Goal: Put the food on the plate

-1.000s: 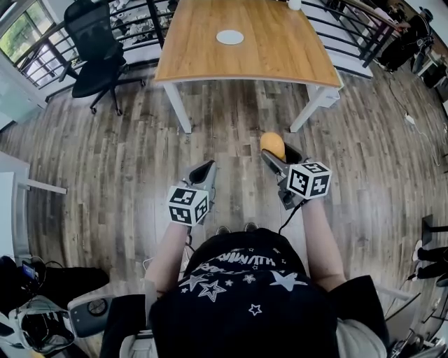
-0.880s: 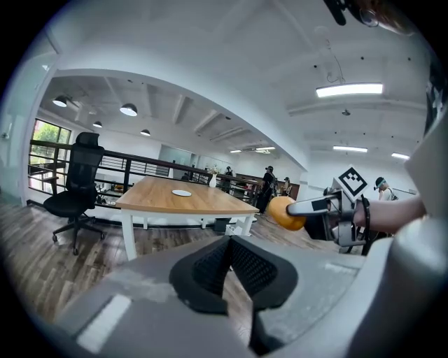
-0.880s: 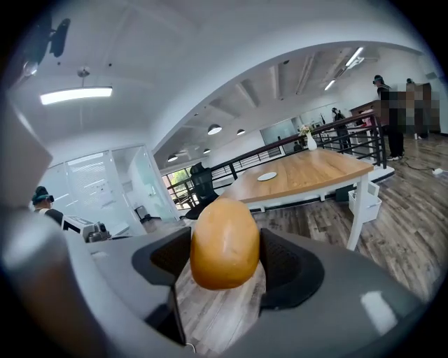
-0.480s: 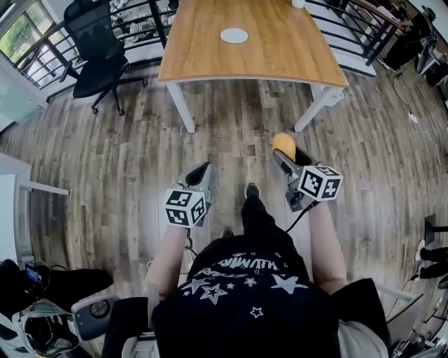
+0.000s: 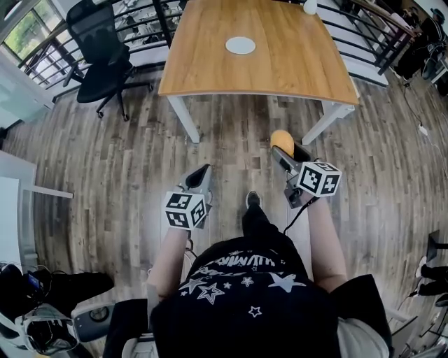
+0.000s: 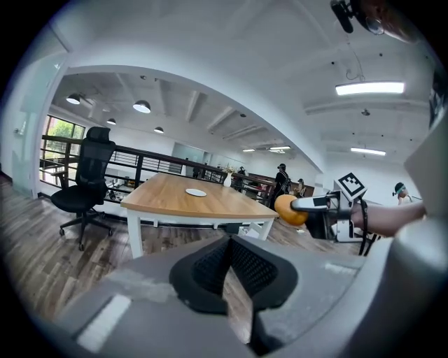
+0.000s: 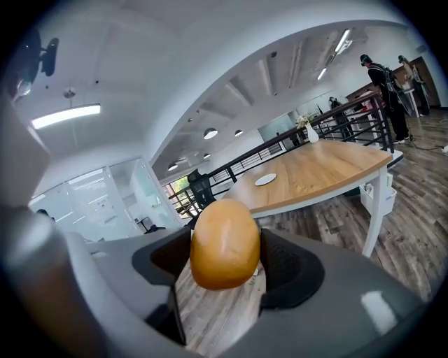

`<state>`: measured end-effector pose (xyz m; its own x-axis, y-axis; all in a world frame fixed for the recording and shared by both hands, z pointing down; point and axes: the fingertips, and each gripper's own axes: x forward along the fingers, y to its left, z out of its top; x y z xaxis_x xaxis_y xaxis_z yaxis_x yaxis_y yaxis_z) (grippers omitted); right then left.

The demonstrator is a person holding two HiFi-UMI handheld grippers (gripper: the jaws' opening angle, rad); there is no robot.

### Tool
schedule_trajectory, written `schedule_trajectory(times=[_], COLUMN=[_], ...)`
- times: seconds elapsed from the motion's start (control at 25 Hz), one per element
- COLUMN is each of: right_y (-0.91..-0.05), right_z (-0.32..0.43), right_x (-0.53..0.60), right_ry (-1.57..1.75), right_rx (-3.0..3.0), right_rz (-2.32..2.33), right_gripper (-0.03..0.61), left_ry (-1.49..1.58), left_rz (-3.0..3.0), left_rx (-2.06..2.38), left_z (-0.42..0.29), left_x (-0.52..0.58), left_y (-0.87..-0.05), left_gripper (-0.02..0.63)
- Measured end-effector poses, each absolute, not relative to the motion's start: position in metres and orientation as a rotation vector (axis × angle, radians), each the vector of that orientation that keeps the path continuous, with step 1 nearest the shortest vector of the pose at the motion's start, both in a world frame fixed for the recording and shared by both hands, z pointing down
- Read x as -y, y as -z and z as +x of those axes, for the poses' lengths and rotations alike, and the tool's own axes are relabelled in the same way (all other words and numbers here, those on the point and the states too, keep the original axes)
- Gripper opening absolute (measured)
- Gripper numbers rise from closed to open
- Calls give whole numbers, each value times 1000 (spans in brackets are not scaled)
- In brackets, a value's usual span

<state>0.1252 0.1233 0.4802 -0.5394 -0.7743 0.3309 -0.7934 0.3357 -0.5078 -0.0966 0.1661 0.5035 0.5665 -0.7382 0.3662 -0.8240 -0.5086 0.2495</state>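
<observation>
A white plate (image 5: 240, 45) lies on the wooden table (image 5: 294, 63) ahead of me; it also shows small as the plate (image 6: 196, 192) and the plate (image 7: 265, 180) in the gripper views. My right gripper (image 5: 285, 148) is held over the floor, short of the table's near edge. It is shut on a round orange bun (image 5: 281, 139), and the bun (image 7: 224, 241) fills the gap between the two dark pads. My left gripper (image 5: 202, 171) hovers level with it to the left. Its pads (image 6: 210, 269) meet with nothing between them.
A black office chair (image 5: 105, 52) stands left of the table. A metal railing (image 5: 378, 42) runs behind and to the right. A white vase (image 5: 310, 7) sits at the table's far right corner. My foot (image 5: 253, 200) is on the wood floor between the grippers.
The table and plate have drawn nearer as I step forward, and my leg now shows between the grippers. The bun stays in the right gripper; the left stays shut.
</observation>
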Motion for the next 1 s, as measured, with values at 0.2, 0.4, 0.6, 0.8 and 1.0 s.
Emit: schedule_trajectory(times=[0.2, 0.4, 0.6, 0.8, 1.0], right_y=[-488, -489, -492, -495, -492], right_z=[142, 154, 163, 179, 193], right_x=[-71, -18, 25, 63, 89], right_ry=[-1014, -1024, -1036, -1036, -1025], right_rx=[2537, 2549, 2547, 2567, 2590], right_rz=[1470, 1442, 1405, 1362, 1349], right_gripper=[314, 314, 314, 314, 314], left_ry=[-296, -300, -301, -309, -297], left_rz=[2395, 2370, 2362, 2352, 2337], left_rx=[1281, 1317, 1332, 1357, 1383], left_z=[-80, -70, -55, -35, -23], left_x=[-117, -67, -25, 10, 34], left_y=[-507, -506, -501, -503, -503], left_gripper=[2, 2, 2, 2, 2])
